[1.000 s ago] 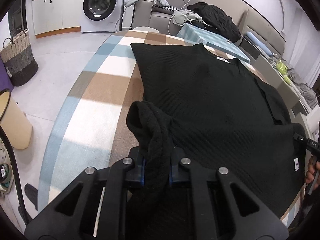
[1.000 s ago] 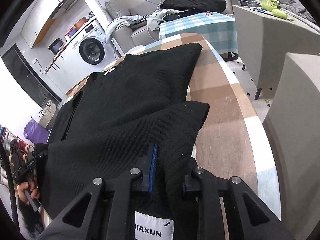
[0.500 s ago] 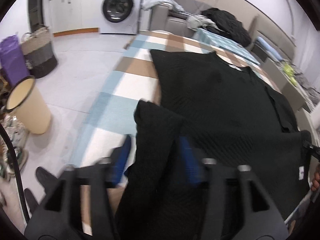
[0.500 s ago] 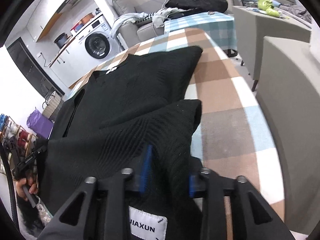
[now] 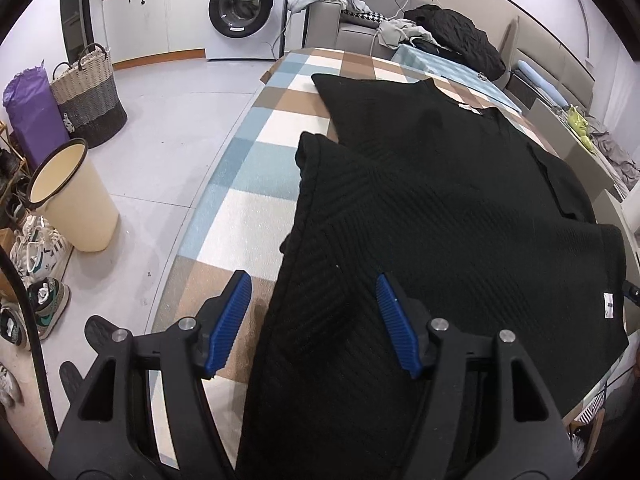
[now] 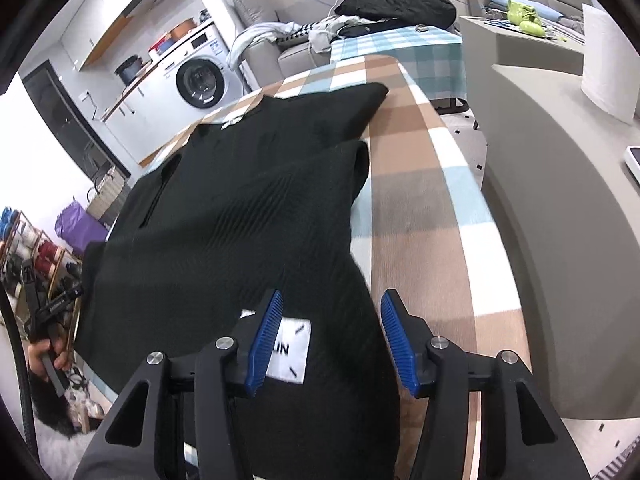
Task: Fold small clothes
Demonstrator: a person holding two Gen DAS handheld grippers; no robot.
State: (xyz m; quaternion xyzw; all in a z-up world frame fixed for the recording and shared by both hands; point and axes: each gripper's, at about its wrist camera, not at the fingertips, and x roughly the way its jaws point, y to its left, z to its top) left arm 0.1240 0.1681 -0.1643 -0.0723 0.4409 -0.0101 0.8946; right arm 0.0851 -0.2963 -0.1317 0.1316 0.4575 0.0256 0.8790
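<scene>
Washing machine (image 5: 239, 9), grey sofa (image 6: 280, 50), pale tiled floor (image 5: 168, 128).

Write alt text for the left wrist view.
The left tongs stand open over the edge of a black knit sweater spread on a checked tablecloth. A cream bin and washing machine stand beyond.

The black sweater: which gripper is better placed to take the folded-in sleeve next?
Probably the left gripper: the sleeve of the black sweater lies between its open fingers. The right gripper straddles the labelled hem.
</scene>
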